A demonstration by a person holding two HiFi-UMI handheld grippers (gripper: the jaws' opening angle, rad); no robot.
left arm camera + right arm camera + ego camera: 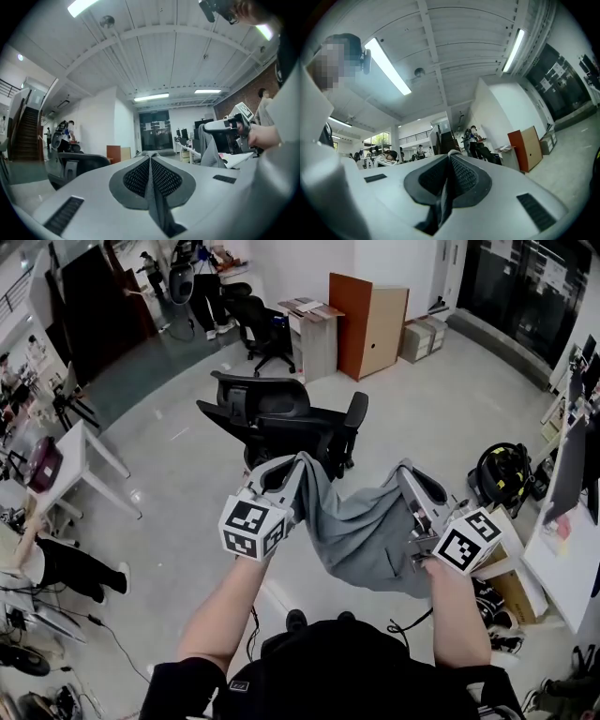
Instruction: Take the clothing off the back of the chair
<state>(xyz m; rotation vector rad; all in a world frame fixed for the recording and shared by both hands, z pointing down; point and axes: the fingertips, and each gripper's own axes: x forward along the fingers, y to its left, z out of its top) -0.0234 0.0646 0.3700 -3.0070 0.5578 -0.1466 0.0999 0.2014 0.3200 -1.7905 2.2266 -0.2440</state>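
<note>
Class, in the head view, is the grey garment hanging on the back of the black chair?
No: the grey garment hangs between the left hand-held gripper and the right hand-held gripper, off the black chair.

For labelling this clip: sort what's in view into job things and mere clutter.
Job:
- garment, gripped by both claws
- left claw, shut on it
- right claw, shut on it
- chair

Clutter:
- far chair
- cabinet
- boxes
- table
</note>
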